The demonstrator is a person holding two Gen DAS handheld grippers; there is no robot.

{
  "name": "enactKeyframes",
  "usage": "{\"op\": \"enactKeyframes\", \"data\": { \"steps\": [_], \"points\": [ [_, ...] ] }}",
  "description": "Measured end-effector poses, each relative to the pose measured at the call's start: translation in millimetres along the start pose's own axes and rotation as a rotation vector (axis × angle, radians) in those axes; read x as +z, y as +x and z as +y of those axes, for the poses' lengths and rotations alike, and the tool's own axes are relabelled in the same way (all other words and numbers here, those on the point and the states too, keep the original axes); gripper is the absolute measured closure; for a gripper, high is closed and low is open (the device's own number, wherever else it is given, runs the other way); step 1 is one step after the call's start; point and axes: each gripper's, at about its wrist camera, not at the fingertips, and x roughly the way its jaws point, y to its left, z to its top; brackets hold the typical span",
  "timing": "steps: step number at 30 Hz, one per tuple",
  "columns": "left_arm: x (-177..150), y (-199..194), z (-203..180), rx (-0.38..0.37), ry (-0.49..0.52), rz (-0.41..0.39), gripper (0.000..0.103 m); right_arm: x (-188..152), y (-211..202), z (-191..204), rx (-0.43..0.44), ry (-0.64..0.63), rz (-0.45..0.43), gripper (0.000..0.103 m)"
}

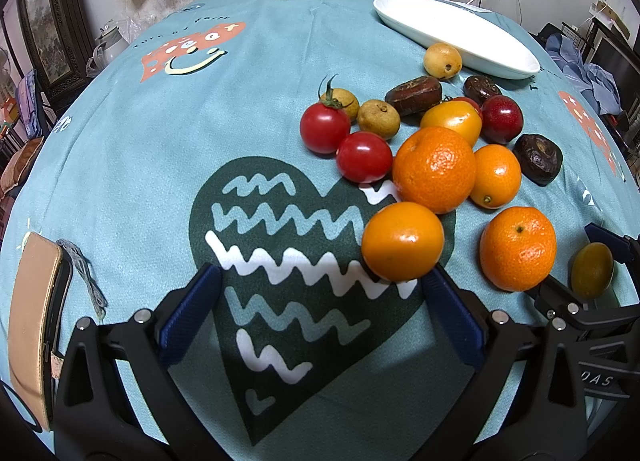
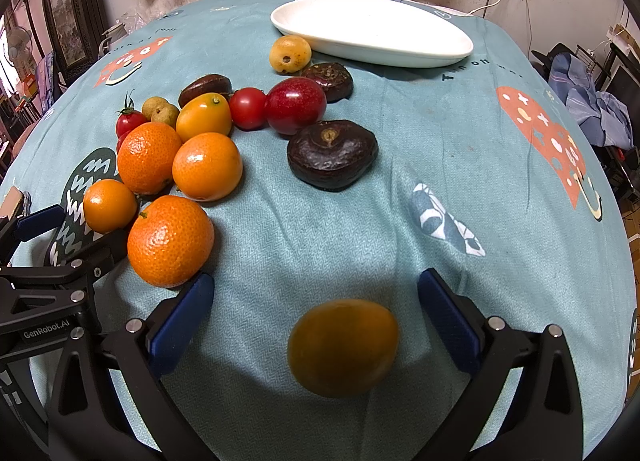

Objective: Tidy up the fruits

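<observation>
A pile of fruit lies on the teal tablecloth [image 1: 120, 165]: tangerines [image 1: 434, 169], kumquats [image 1: 402, 241], cherry tomatoes [image 1: 325, 129], longans [image 1: 378, 119], dark water chestnuts [image 2: 332, 155], a red plum [image 2: 295, 105] and a loquat [image 2: 290, 54]. A white oval dish [image 2: 372, 31] sits empty at the far side. My left gripper [image 1: 320, 293] is open over the cloth, its right finger beside a kumquat. My right gripper [image 2: 314, 311] is open, with a yellow-orange kumquat [image 2: 343, 347] lying on the cloth between its fingers, untouched.
A phone in a tan case [image 1: 34, 325] lies at the table's left edge. Around the table stand a framed picture [image 1: 44, 21], a kettle [image 1: 110, 41] and blue clothing [image 2: 588, 101] on the right. The right gripper shows in the left wrist view [image 1: 592, 273] holding nothing.
</observation>
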Motion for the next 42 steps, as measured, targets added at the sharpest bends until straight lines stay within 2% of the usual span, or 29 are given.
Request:
{"op": "enactKeyframes", "data": {
  "steps": [42],
  "points": [
    [0.0,0.6,0.5,0.000,-0.002,-0.001,0.002,-0.1,1.6,1.7,-0.006,0.010,-0.002,0.001]
  ]
}}
